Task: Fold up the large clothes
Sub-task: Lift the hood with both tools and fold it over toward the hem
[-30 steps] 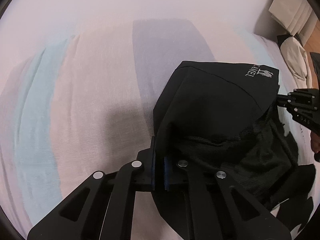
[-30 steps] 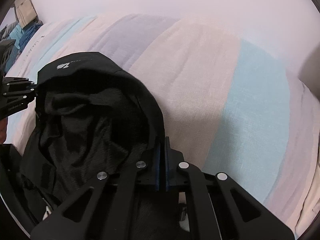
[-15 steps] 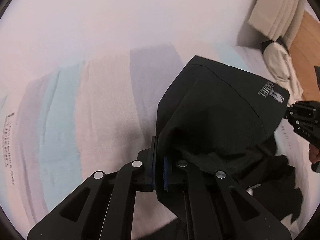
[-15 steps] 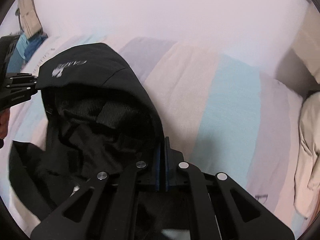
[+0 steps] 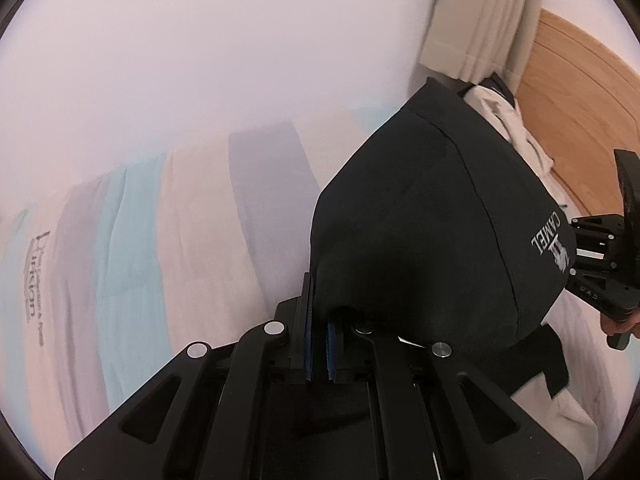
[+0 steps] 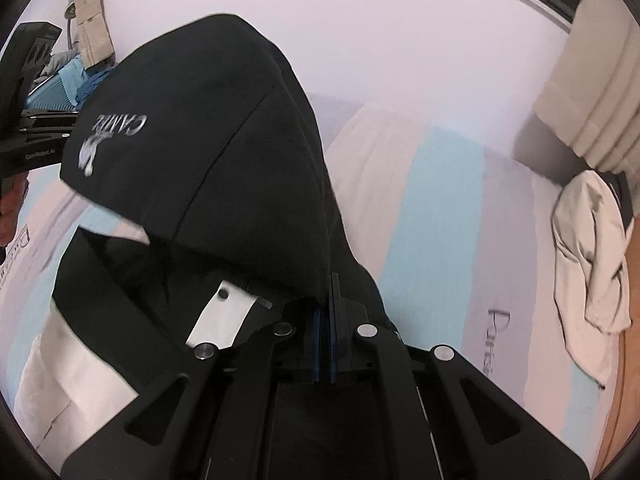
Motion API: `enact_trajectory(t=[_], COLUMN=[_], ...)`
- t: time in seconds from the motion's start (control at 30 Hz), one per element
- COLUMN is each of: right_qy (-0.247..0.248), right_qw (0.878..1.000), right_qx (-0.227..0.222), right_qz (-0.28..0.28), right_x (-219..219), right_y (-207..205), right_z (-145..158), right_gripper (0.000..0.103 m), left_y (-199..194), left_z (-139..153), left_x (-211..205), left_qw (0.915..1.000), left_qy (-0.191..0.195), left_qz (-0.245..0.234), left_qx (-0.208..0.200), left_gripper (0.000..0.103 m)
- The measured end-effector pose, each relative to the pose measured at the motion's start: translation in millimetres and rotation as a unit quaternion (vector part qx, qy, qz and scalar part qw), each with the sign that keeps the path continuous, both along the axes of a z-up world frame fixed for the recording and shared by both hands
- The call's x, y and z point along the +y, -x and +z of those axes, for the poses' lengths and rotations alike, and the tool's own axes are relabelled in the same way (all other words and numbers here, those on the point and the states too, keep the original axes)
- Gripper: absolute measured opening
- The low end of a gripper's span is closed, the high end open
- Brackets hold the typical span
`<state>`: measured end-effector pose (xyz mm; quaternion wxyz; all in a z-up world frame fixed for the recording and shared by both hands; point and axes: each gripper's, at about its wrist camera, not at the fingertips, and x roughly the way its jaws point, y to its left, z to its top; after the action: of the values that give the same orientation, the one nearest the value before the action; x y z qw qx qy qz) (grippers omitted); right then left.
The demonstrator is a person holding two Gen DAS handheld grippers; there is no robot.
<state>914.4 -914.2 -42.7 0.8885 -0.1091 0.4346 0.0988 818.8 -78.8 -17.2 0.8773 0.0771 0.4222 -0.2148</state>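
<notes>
The left claw (image 5: 318,312) and the right claw (image 6: 327,308) each pinch an edge of the black hooded jacket with the silver logo (image 5: 432,216); it hangs stretched between them above the pastel-striped bed sheet (image 5: 132,248) — its long axis runs claw to claw; the lower jacket is cut off from view.

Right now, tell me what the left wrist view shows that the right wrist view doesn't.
Only the left wrist view: the right gripper side-on, clamped on the jacket's far edge beside the logo, and a wooden headboard.

Only the right wrist view: the left gripper side-on at the jacket's other edge, a white tag inside the jacket, and blue clothes far left.

Both: the black jacket held up between two shut grippers, its logo, the striped bedsheet, a cream cloth and the curtain.
</notes>
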Motion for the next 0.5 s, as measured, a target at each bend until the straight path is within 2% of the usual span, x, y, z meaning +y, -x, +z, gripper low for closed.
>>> enact_trajectory(t=[0.17,0.27,0.5], right_qy=[-0.004,-0.025,-0.016], right_qw=[1.0,0.999,0.999], right_qx=[-0.002,-0.003,-0.01], right_qz=[-0.014,-0.024,-0.04], right_x=[-8.8,-12.6,-5.3], right_y=[36.3,57.2,98.6], right_z=[-3.0,-12.4,-38.3], right_gripper=[0.002,0.002,0.002], left_y=[40.4,63.2,116.7], left_z=[-5.0,-11.7,-37.3], left_x=[8.1,9.6,14.6], left_qw=[1.0,1.0,0.9997], left_qy=[0.005,0.001,-0.013], left_qz=[0.006,0.007,0.003], left_qx=[-0.002,-0.005,-0.02], left_gripper=[0.004,0.004,0.004])
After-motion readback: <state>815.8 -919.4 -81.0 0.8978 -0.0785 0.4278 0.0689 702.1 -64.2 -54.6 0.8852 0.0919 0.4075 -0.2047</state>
